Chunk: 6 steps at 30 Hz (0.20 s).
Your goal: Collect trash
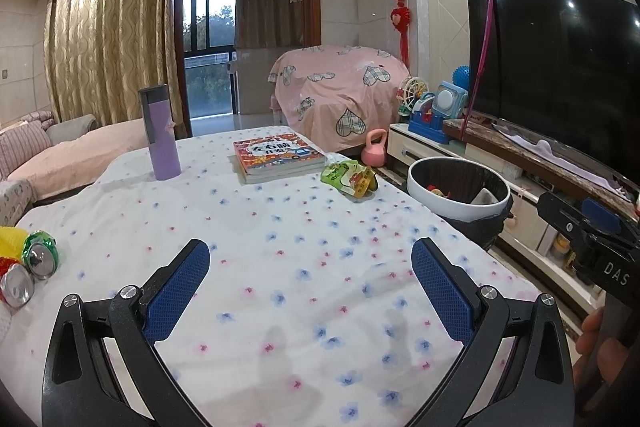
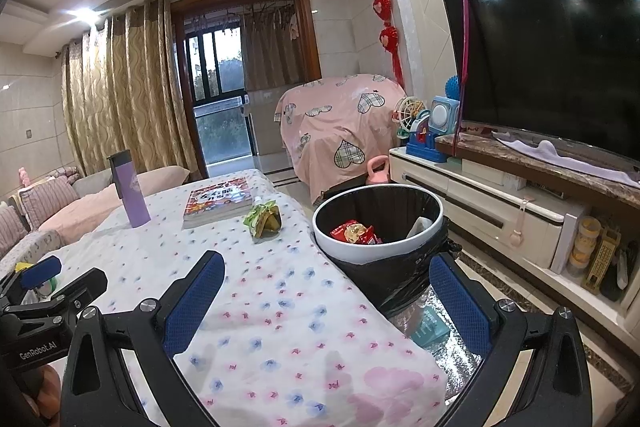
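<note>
A green and yellow snack wrapper (image 1: 352, 178) (image 2: 263, 218) lies crumpled on the flowered tablecloth (image 1: 280, 267) (image 2: 280, 307), just right of the book. Two crushed cans (image 1: 28, 267) lie at the table's left edge beside a yellow mesh thing. The bin (image 1: 458, 193) (image 2: 378, 227), white-rimmed with a black liner, stands off the table's right side and holds a red wrapper (image 2: 356, 231). My left gripper (image 1: 310, 285) hovers open over the near cloth with nothing in it. My right gripper (image 2: 326, 301) is open too, straddling the table's right edge, near the bin.
A purple flask (image 1: 160, 139) (image 2: 130, 189) and a stack of books (image 1: 278, 157) (image 2: 218, 203) stand at the table's far end. A TV (image 1: 560, 75) on a low cabinet (image 2: 500, 211) runs along the right. A pink kettlebell (image 1: 375, 147) sits on the floor beyond the bin.
</note>
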Available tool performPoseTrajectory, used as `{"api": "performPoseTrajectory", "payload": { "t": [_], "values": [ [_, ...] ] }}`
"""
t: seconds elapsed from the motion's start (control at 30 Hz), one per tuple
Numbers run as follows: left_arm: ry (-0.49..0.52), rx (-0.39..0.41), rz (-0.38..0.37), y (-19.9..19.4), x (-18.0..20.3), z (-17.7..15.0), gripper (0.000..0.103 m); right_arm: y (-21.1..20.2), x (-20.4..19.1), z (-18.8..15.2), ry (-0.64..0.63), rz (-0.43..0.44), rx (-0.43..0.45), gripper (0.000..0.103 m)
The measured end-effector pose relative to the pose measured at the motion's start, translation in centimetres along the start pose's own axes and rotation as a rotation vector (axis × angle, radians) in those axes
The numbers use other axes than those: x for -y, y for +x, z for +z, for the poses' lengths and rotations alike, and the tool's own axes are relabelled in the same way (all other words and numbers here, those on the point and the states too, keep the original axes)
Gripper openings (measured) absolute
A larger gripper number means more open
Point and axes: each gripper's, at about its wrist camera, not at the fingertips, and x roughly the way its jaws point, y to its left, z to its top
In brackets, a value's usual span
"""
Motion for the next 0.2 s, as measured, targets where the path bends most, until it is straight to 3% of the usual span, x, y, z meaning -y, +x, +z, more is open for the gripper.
{"api": "performPoseTrajectory", "payload": {
  "t": [0.2],
  "values": [
    [-0.010,-0.023,-0.003,0.64,-0.30,-0.27,0.103,0.43,-0.17,-0.15,0.001,0.006,-0.015,0.103]
  ]
}}
